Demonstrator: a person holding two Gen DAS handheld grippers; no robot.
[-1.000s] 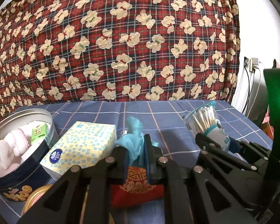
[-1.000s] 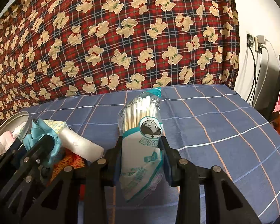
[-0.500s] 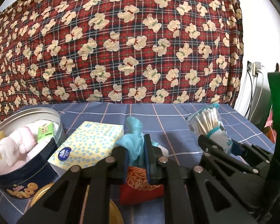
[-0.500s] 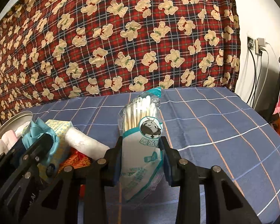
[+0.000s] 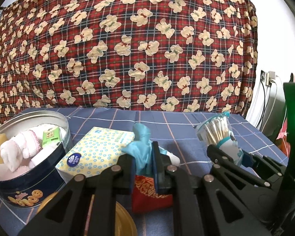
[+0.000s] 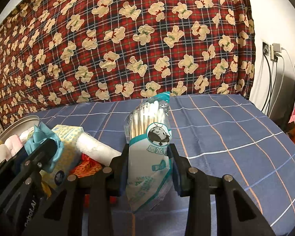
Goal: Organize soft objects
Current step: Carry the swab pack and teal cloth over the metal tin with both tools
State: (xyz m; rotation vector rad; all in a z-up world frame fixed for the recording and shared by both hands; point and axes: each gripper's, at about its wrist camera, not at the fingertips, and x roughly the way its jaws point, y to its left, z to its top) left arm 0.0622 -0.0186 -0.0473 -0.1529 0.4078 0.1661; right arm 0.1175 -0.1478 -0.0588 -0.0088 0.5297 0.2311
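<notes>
Left gripper (image 5: 143,165): jaws nearly together, clamped on a crumpled teal cloth (image 5: 141,145) that sticks up above the pads. Below the jaws lies a red embroidered pouch (image 5: 149,192); to their left a yellow dotted tissue pack (image 5: 96,153), and further left a round cookie tin (image 5: 29,184) holding white and pink rolled cloths (image 5: 19,151).

Right gripper (image 6: 149,165): jaws partly apart, clamped on the sides of a clear bag of cotton swabs (image 6: 149,137), held upright, swab tips uppermost. A white roll (image 6: 96,149) lies just left of these jaws on the blue checked bench (image 6: 226,129).
</notes>
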